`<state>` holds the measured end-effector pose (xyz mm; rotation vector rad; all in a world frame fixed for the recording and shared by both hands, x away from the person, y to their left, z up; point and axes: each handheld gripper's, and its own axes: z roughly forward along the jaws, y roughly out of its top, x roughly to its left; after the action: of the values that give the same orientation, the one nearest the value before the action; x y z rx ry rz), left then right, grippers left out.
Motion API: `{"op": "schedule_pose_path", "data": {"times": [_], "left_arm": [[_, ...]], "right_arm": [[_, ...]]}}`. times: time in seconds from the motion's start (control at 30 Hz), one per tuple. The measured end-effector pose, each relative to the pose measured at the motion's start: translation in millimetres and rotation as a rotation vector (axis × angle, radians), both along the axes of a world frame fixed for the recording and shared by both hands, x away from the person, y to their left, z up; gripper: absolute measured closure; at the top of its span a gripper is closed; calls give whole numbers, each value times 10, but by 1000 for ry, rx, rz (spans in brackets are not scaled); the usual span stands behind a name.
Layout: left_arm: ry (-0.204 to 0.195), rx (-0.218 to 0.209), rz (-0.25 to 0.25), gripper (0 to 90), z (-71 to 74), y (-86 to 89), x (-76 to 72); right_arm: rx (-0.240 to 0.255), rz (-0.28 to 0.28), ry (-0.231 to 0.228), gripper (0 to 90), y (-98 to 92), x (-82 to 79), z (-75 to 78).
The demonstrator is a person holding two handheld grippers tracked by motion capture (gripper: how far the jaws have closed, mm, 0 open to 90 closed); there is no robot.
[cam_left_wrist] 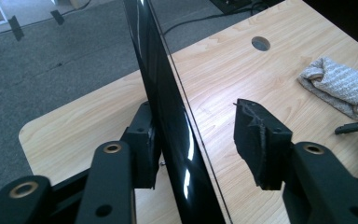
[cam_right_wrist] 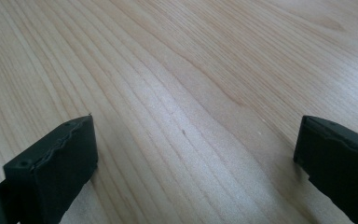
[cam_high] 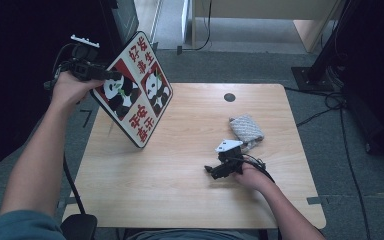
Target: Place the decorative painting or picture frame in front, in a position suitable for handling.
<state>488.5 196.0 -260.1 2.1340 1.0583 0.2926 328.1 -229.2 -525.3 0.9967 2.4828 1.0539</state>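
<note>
From the high view, the left hand-held gripper (cam_high: 111, 76) holds up a square panda board (cam_high: 133, 89) over the left rear part of the table (cam_high: 180, 190). The board is tilted, its printed face turned up toward the camera and its lowest corner down near or on the tabletop; I cannot tell whether it touches. The face has a white border and four squares: two red ones that each show a black-and-white panda, and two white ones with red Chinese characters, too small to read with any certainty. On the right half of the table lies a crumpled grey cloth (cam_high: 246, 128), and just in front of it the right hand-held gripper (cam_high: 210, 171) rests low on the wood, pointing left, with a white plate on top.

In the left gripper view the board (cam_left_wrist: 168, 112) shows edge-on as a glossy black slab between the two jaws. The left pad lies against its back, while the right pad stands clear of its face, so the jaws are not clamped on it. The cloth (cam_left_wrist: 338, 86) lies well off beyond a round cable hole (cam_left_wrist: 260, 43).

In the right gripper view the jaws stand wide apart over bare wood grain (cam_right_wrist: 191, 93), with nothing between them.
</note>
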Motion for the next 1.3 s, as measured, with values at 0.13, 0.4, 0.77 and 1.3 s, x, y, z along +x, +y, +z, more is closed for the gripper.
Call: {"op": "schedule_pose_path", "data": {"times": [0.13, 0.4, 0.77, 1.3], "left_arm": [[18, -3, 7, 562, -8, -23, 61], [50, -20, 10, 607, -11, -3, 158], [96, 72, 28, 732, -2, -76, 188], [163, -37, 33, 806, 79, -51, 143]], "right_arm": [[0, 2, -3, 0, -2, -5, -2], [-2, 2, -3, 0, -5, -11, -1], [-2, 1, 0, 0, -7, -16, 0], [0, 15, 2, 0, -17, -7, 1]]}}
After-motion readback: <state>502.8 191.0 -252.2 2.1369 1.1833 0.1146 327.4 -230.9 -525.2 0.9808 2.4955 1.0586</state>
